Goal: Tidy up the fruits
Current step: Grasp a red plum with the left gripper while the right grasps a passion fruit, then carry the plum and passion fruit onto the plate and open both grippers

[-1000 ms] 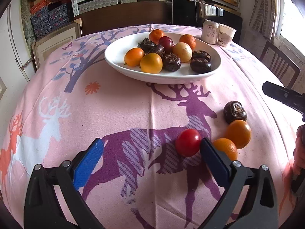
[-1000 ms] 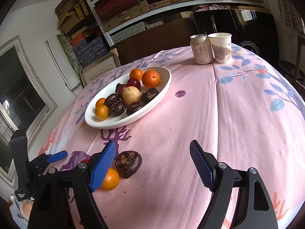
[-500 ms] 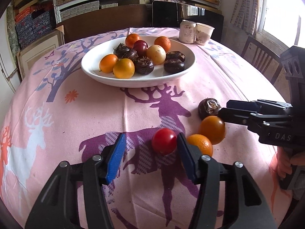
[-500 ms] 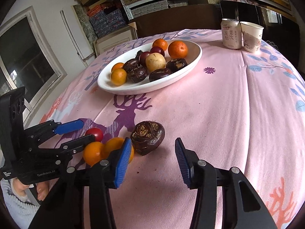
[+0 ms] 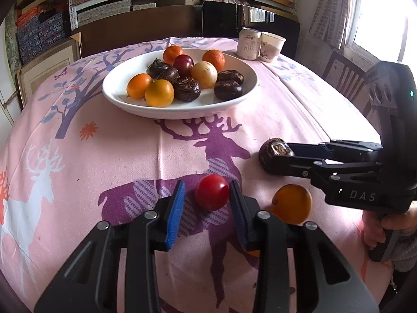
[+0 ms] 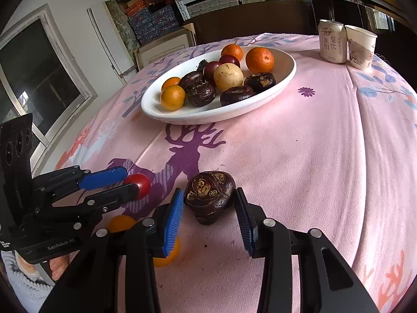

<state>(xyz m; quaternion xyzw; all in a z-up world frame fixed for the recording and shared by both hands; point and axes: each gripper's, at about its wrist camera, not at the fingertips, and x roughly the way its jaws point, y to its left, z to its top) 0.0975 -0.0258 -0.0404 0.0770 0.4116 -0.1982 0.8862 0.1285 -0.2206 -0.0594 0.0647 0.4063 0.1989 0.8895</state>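
A white oval plate (image 5: 235, 101) (image 6: 284, 77) at the table's far middle holds several oranges, dark water chestnuts, a plum and a pale round fruit. My left gripper (image 5: 207, 203) straddles a red tomato (image 5: 211, 192) (image 6: 140, 184) on the pink cloth; its right pad touches the tomato, a gap shows at the left pad. My right gripper (image 6: 208, 215) straddles a dark water chestnut (image 6: 209, 194) (image 5: 273, 154), jaws narrowed, small gaps on both sides. Two oranges (image 5: 292, 203) (image 6: 120, 223) lie by the grippers, one partly hidden under the fingers.
A drink can (image 5: 249, 43) (image 6: 331, 40) and a paper cup (image 5: 272, 43) (image 6: 361, 47) stand behind the plate. A wooden chair (image 5: 344, 75) is at the table's right edge. Shelves with boxes line the back wall.
Both grippers have moved forward and narrowed their jaws: the left around the red tomato, the right around the dark water chestnut. The fruits have stayed on the cloth.
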